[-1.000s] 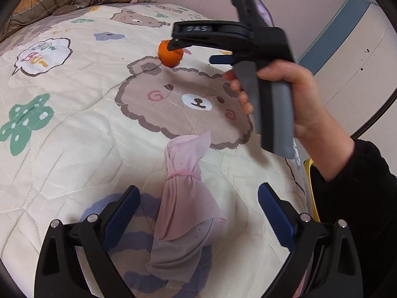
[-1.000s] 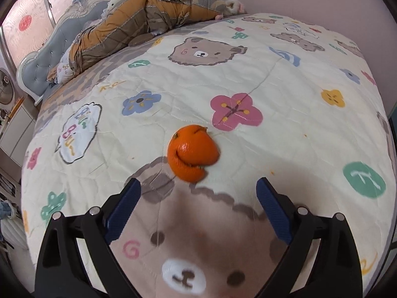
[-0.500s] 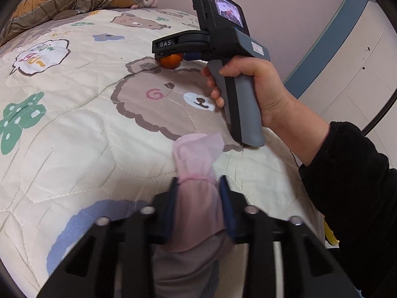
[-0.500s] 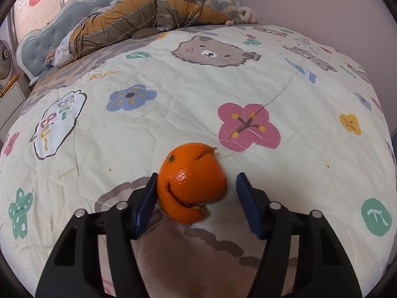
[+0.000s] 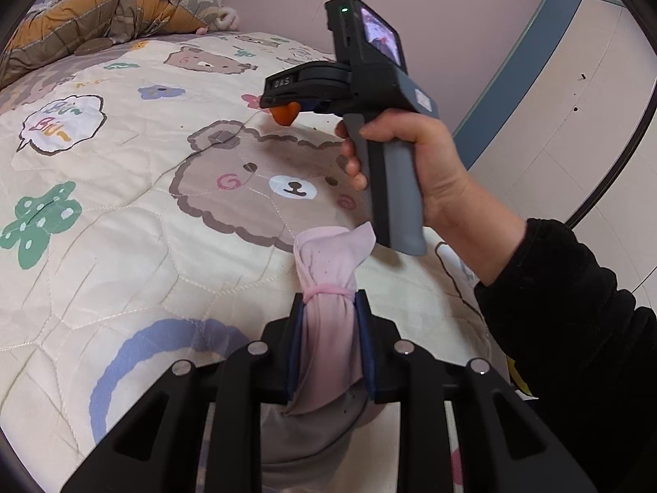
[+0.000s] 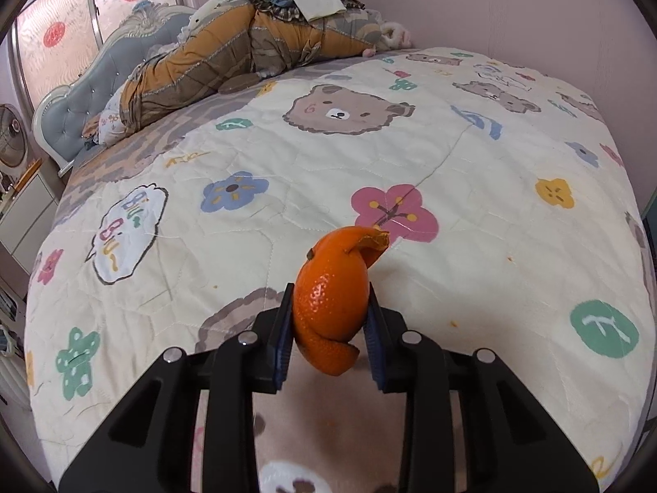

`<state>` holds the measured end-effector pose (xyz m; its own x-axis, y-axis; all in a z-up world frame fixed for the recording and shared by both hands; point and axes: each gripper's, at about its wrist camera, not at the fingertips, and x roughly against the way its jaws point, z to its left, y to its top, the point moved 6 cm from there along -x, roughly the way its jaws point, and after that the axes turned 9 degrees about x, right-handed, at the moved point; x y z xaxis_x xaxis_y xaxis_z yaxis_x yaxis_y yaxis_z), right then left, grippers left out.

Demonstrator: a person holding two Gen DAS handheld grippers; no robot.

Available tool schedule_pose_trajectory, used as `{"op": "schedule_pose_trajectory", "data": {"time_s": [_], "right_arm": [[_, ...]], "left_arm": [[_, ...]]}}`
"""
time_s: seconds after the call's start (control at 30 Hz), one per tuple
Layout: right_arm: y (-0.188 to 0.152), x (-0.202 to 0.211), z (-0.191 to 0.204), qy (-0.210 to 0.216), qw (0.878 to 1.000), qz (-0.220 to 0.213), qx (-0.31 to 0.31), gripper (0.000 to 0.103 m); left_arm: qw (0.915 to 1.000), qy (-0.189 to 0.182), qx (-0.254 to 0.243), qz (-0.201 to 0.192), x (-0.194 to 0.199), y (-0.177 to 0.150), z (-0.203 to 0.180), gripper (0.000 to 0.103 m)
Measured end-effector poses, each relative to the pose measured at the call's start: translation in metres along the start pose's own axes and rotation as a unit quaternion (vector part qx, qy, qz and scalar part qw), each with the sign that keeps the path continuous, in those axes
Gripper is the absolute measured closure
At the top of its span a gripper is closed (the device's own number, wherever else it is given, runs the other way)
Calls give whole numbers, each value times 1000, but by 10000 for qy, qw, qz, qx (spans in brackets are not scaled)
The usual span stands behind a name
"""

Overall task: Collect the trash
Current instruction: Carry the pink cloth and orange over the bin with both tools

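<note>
orange peel (image 6: 330, 308) between right jaws, sock (image 5: 328, 328) between left

A home bedroom — a bed (image 6: 472, 156) under a cartoon-bear quilt, tufted headboard (image 6: 78, 94), heaped bedding (image 6: 246, 41).

The orange peel (image 6: 331, 304) sits between the right gripper (image 6: 330, 328) jaws above the bed (image 6: 287, 164); heaped bedding (image 6: 246, 53) lies behind.
</note>
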<state>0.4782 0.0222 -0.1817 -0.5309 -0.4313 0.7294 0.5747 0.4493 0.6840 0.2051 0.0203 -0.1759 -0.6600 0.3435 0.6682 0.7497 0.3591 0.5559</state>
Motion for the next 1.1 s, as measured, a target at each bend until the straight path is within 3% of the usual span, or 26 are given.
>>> {"op": "schedule_pose_trajectory", "data": {"time_s": [0.53, 1.1], "right_arm": [[-59, 126, -24, -150, 9996, -146, -184, 74], [-134, 236, -74, -445, 9950, -409, -793, 74]], "left_arm": [[9968, -71, -689, -398, 44, -4, -56, 81], [9902, -369, -1310, -325, 53, -14, -126, 81]]}}
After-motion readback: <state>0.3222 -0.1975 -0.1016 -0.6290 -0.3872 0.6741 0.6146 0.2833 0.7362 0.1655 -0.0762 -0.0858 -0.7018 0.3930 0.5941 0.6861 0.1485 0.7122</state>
